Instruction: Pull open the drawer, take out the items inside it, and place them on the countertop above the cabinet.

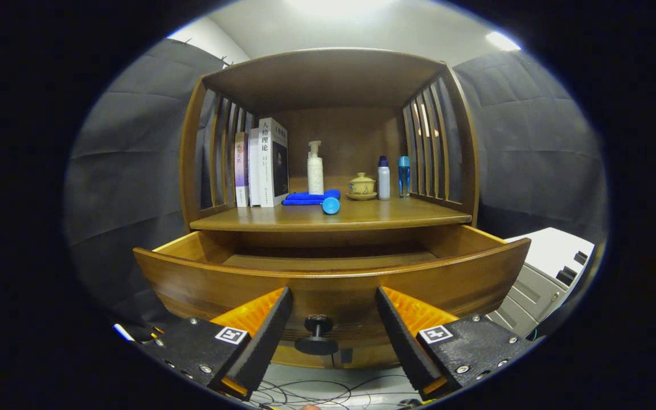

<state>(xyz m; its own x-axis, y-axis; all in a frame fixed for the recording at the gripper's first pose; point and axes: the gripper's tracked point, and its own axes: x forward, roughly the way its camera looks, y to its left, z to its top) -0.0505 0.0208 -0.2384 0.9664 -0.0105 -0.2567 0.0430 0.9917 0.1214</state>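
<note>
The wooden drawer of the cabinet stands pulled out toward me, and what I see of its inside is bare wood. Its dark round knob sits on the drawer front, between my fingers and a little apart from both. My gripper is open, with nothing held. On the countertop above the drawer lie a folded blue cloth and a small blue cylinder, side by side near the middle.
On the countertop also stand three books at the left, a white pump bottle, a lidded ceramic cup and two small bottles. A slatted shelf frame encloses them. A white-grey box sits right of the cabinet. Cables lie below.
</note>
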